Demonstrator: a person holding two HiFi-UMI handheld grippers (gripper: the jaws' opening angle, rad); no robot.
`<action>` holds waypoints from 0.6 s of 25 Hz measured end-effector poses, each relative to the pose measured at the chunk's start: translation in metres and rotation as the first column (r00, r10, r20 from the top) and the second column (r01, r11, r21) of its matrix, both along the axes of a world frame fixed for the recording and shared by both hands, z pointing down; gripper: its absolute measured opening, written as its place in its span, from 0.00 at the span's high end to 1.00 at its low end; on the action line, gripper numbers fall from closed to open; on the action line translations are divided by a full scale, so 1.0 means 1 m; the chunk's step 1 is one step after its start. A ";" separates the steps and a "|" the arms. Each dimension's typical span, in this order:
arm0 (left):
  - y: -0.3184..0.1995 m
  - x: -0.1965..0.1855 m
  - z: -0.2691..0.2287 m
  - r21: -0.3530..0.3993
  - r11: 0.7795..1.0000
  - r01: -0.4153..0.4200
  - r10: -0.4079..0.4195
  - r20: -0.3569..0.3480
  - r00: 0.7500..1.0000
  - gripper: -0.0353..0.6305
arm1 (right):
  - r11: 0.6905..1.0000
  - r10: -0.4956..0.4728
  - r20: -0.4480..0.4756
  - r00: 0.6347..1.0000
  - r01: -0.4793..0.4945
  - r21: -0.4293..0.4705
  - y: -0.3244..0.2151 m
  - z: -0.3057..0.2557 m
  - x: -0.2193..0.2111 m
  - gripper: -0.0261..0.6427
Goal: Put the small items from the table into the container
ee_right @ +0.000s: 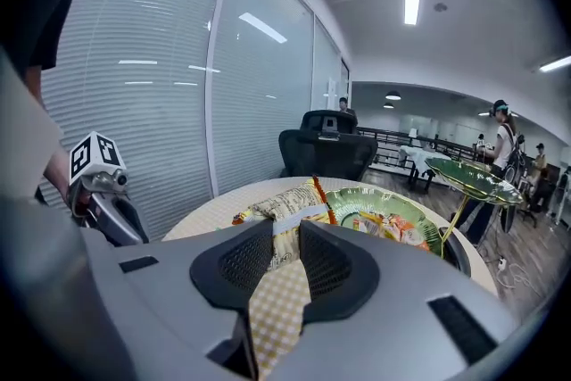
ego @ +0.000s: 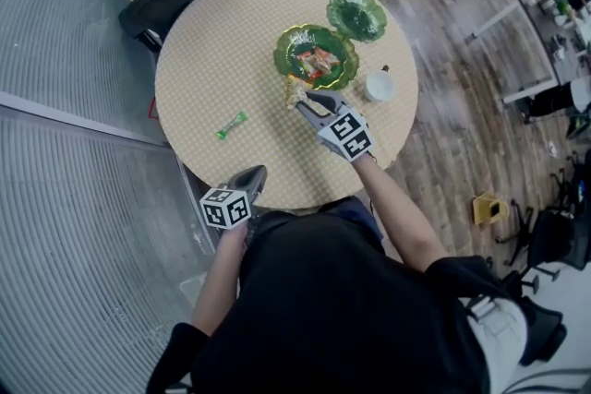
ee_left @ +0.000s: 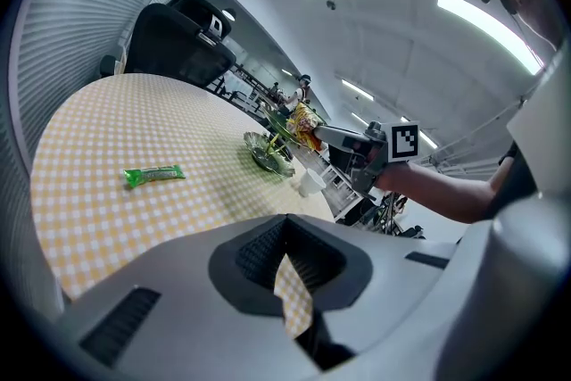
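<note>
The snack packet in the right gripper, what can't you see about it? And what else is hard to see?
Right gripper view: snack packet, near end covered by the right gripper; print too blurred to read.
Head view: snacks on the green plate, too small to name or count.
Head view: white cup, too small to tell its contents.
Left gripper view: green stick packet, label too small to read.

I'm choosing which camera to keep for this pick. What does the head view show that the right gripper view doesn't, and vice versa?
Only the head view: the green stick packet and the white cup on the table. Only the right gripper view: the snack packet pinched between the pads of the right hand-held gripper. Both: the green plate with snacks, and the left hand-held gripper.
</note>
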State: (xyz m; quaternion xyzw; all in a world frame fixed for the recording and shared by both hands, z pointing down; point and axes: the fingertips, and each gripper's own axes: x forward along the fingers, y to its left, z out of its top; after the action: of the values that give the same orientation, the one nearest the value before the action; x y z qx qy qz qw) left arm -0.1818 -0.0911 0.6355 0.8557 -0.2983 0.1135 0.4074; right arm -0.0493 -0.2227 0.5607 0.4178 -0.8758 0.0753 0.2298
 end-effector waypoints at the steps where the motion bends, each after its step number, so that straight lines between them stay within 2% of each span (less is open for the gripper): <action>1: -0.001 0.001 -0.001 0.001 1.000 0.004 -0.004 0.001 1.000 0.94 | 1.000 -0.003 -0.007 1.000 0.003 -0.003 -0.003 0.000 0.002 0.80; 7: -0.010 0.010 -0.008 0.006 0.998 0.058 -0.058 -0.002 0.998 0.94 | 1.000 -0.008 0.021 1.000 0.008 -0.014 -0.022 -0.002 0.016 0.80; 15: -0.008 0.021 -0.007 -0.014 0.993 0.121 -0.120 0.008 0.993 0.94 | 0.998 -0.021 0.013 1.000 0.021 -0.051 -0.042 0.009 0.028 0.80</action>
State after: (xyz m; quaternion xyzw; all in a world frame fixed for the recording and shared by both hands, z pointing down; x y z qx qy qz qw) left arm -0.1605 -0.0986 0.6284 0.8327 -0.3500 0.0939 0.4187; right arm -0.0214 -0.2652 0.5698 0.4020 -0.8794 0.0978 0.2355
